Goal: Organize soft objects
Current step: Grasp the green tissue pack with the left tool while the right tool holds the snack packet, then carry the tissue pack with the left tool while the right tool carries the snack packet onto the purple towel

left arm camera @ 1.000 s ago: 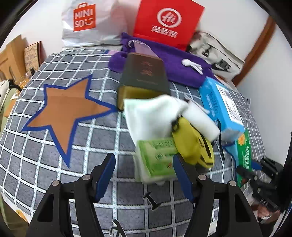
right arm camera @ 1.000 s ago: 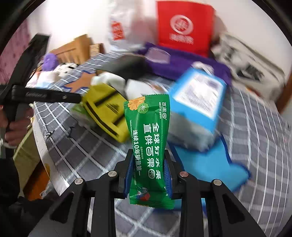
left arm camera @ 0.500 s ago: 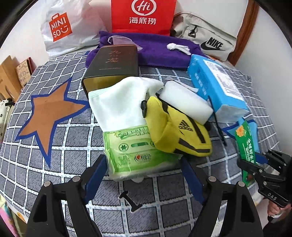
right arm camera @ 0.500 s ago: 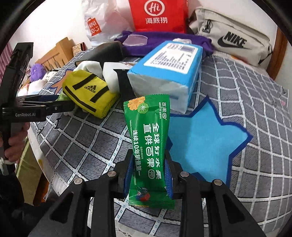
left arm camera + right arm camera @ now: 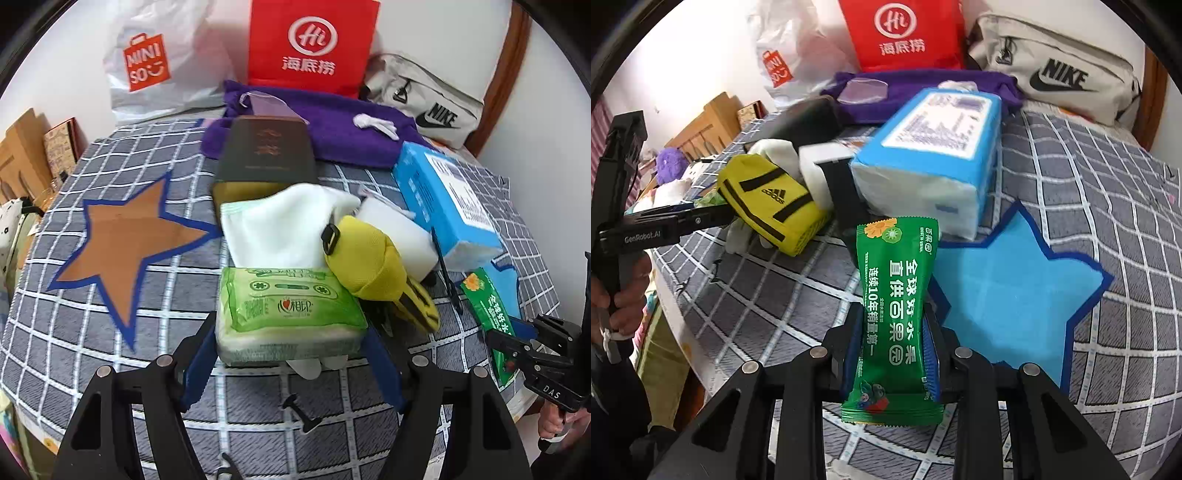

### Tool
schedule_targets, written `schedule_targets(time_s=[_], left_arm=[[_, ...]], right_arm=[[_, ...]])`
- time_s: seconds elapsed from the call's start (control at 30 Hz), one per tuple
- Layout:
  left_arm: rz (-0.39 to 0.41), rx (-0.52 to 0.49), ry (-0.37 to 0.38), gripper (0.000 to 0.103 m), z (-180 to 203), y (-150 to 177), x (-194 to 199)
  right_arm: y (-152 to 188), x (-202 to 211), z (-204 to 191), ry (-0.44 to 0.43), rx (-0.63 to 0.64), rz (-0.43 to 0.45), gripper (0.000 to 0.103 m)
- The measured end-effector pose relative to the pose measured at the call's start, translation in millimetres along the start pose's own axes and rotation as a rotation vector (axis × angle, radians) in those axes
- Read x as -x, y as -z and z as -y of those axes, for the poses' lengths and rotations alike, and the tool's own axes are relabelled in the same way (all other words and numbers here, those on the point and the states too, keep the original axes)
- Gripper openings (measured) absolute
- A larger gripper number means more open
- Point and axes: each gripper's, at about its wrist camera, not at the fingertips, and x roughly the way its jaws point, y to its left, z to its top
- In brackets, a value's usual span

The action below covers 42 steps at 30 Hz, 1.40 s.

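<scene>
My left gripper (image 5: 290, 343) is open, its blue fingers on either side of a green tissue pack (image 5: 288, 314) that lies on the checked cloth. Behind the pack lie a white cloth (image 5: 280, 225), a yellow Adidas pouch (image 5: 373, 266), a white foam block (image 5: 399, 229) and a blue tissue pack (image 5: 447, 199). My right gripper (image 5: 895, 339) is shut on a green snack packet (image 5: 897, 314) and holds it upright above the cloth, beside a blue star patch (image 5: 1015, 295). The packet also shows in the left wrist view (image 5: 487, 314).
A dark box (image 5: 266, 155) lies behind the white cloth. A purple towel (image 5: 332, 125), a red bag (image 5: 310, 44), a Miniso bag (image 5: 155, 62) and a Nike bag (image 5: 428, 103) line the back. A brown star patch (image 5: 122, 240) is on the left.
My left gripper has moved forward so its fingers now flank the green tissue pack. My right gripper still holds the snack packet, shifted slightly near the blue star.
</scene>
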Motion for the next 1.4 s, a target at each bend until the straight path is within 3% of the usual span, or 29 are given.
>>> schedule_targets(time_s=[0.4, 0.7, 1.4], left_arm=[[0.084, 0.083, 0.066, 0.072, -28, -7, 39], [0.12, 0.098, 0.049, 0.072, -31, -24, 52], [0.127, 0.08, 0.055, 0.072, -15, -107, 39]], right_arm=[[-12, 21, -13, -0.01, 0.029, 0.029, 0.03], [-32, 35, -12, -0.015, 0.019, 0.064, 0.03], [-131, 44, 25, 0.026, -0.014, 0.154, 0.03]])
